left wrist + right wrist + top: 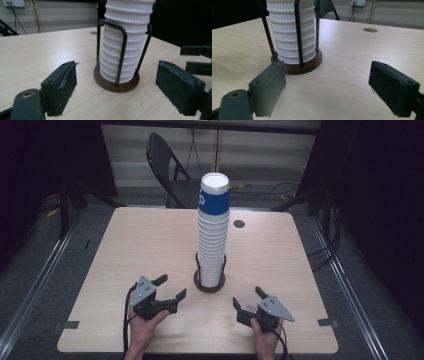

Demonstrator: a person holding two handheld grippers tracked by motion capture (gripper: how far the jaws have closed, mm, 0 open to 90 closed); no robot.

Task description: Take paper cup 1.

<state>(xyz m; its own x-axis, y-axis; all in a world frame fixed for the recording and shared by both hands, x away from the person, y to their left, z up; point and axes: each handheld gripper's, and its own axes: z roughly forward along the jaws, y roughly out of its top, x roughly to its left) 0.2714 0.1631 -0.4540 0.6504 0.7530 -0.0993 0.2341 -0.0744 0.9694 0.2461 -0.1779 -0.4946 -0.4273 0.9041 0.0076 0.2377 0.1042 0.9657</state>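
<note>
Flanking a tall stack of paper cups (213, 232) in its wire holder (209, 284) mid-desk (125, 245), the left tool (171, 288) and right tool (247, 298) rest wide-jawed, holding nothing.

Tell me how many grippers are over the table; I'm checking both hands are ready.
2. The left gripper is held open near the table's front edge, left of the cup stack in its holder. The right gripper is held open to the stack's right.
</note>
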